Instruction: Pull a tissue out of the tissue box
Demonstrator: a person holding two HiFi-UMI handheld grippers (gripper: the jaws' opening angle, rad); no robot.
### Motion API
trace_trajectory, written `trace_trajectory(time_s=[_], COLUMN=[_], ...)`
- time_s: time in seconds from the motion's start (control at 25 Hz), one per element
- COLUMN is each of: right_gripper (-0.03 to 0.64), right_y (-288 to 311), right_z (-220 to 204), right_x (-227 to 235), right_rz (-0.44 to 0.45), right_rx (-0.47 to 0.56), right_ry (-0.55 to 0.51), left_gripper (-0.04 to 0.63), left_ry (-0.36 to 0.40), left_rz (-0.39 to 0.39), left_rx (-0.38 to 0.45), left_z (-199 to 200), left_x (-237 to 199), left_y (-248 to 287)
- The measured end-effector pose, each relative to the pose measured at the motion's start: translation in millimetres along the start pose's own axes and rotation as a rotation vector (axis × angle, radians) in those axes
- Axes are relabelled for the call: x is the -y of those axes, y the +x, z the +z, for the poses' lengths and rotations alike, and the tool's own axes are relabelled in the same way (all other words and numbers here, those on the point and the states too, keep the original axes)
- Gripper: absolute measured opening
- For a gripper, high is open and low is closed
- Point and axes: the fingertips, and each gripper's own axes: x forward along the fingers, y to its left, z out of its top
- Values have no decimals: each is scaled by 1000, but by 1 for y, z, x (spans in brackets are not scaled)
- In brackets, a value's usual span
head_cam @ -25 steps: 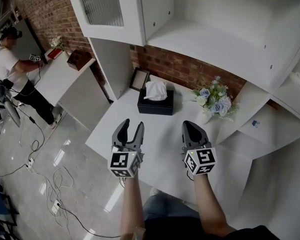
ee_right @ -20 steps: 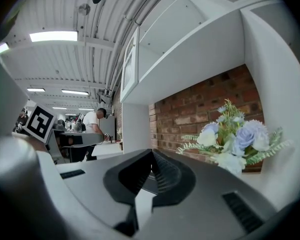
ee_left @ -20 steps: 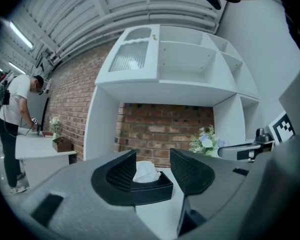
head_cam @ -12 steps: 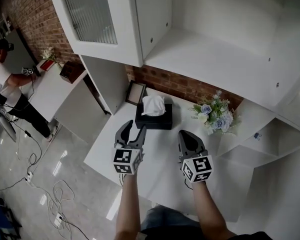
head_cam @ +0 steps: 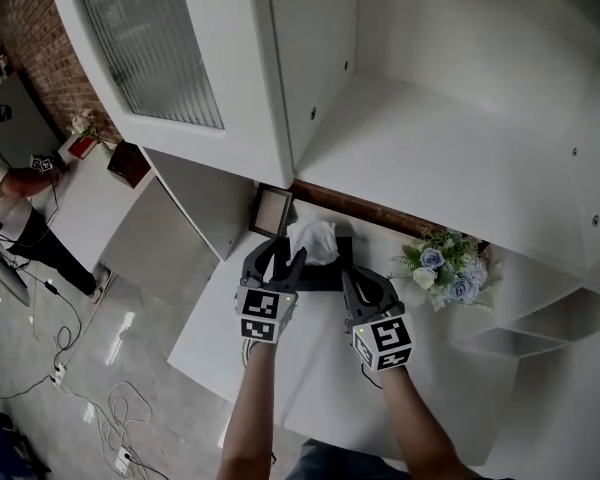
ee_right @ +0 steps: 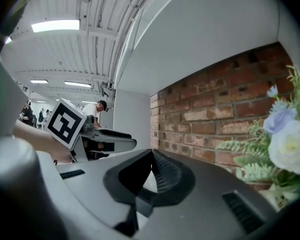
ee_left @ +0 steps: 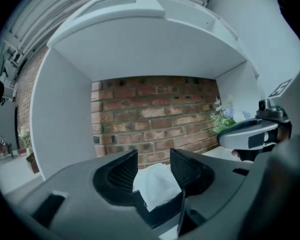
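Observation:
A black tissue box (head_cam: 325, 273) stands at the back of the white counter (head_cam: 230, 318), with a white tissue (head_cam: 313, 240) sticking up out of it. My left gripper (head_cam: 277, 255) is open just left of the tissue, its fingertips level with it. In the left gripper view the tissue (ee_left: 157, 184) shows through the gap of the left gripper (ee_left: 154, 166), above the box (ee_left: 165, 210), and the pads do not press on it. My right gripper (head_cam: 359, 281) is shut and empty at the box's right end. The right gripper (ee_right: 151, 159) has its jaws meeting at the tips.
A small picture frame (head_cam: 271, 211) leans behind the box. A bunch of pale flowers (head_cam: 448, 270) sits to the right. White cabinets (head_cam: 180, 88) overhang the counter, and a brick wall (ee_left: 155, 114) closes the back. A person (head_cam: 0, 173) works far left, with cables (head_cam: 90, 393) on the floor.
Both grippers have moved forward across the counter to the tissue box. The left one now reaches the tissue and the right one the box's right end. Jaw openings look unchanged.

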Motion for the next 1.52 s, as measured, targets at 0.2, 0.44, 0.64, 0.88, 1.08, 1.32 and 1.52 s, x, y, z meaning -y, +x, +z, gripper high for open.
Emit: trace_trajectory(time_s=[0.2,0.44,0.64,0.88,1.08,1.32,1.52], right_gripper=[0,0,0,0,0,0,0], right_y=[26,31,31,30,28,26,26], right_z=[-15,-27,-29,-30,-35,-37,-37], right_x=[11,12,10,10,11,12,13], right_rz=[0,13,27,31,29,25,21], right_rx=[-32,-55,-70,-73,-82,-90,-92], right_ry=[-7,-25,-47,-49,-46,-42,-42], left_gripper=[183,187,209,227,225,119,33], left_ry=[42,65,37,-7,-21,19,39], left_rz=[-72,-148,-162,-154,-163,-163,-187], left_rx=[-74,-186,-290,-381,-434,-384,-351], left_z=[-17,-43,-65,-90,-105,-93,-87], left_x=[-10,-12,-18,-24,-21,-15,-6], left_y=[42,74,87,95,100,102,100])
